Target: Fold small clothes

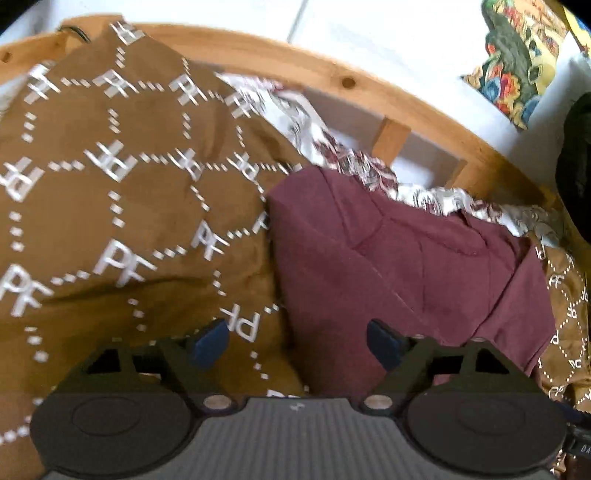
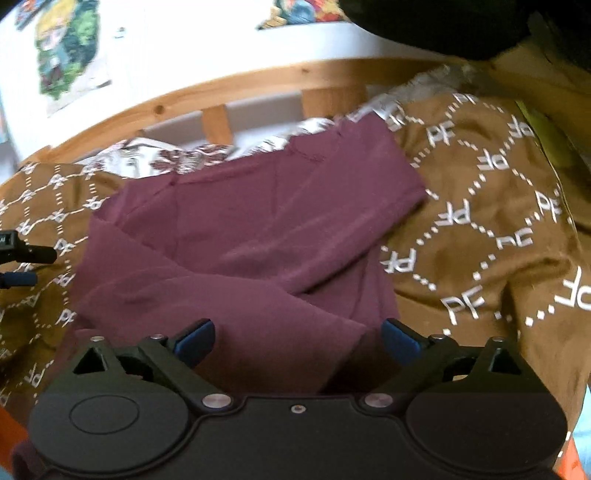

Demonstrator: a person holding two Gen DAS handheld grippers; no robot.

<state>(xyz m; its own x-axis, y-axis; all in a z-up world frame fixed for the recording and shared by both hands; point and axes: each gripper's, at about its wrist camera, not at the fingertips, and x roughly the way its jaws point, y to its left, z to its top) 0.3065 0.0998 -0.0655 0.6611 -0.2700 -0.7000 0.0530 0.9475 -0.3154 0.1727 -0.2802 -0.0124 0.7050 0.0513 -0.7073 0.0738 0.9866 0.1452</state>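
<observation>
Item: maroon garment point(image 2: 243, 243), partly folded, lying on a brown blanket point(image 1: 122, 206) printed with white "PF" letters and dotted lines. In the right wrist view one flap is crossing over the body of the garment in a diagonal fold; in the left wrist view the same maroon garment point(image 1: 406, 266) is lying to the right of centre, with seams showing across its upper part.

Surface: the brown blanket point(image 2: 480, 221) is spreading out on both sides of the garment. A white cloth with a dark red flower print point(image 1: 332, 147) is showing beyond the garment's far edge.

Room: a wooden bed rail point(image 1: 332, 70) with short slats is running behind the bedding, and a white wall is standing behind it. Colourful pictures point(image 2: 62, 55) are hanging on that wall. A dark, blurred shape point(image 2: 443, 26) is filling the upper right corner of the right wrist view; what it is cannot be told.

Tools: left gripper point(image 1: 297, 341), jaws spread wide, blue pads holding nothing, hovering over the border between blanket and garment. Right gripper point(image 2: 297, 339), jaws likewise spread wide and holding nothing, hovering over the near edge of the garment. The tips of the left gripper point(image 2: 22, 262) are showing at the left edge of the right wrist view.
</observation>
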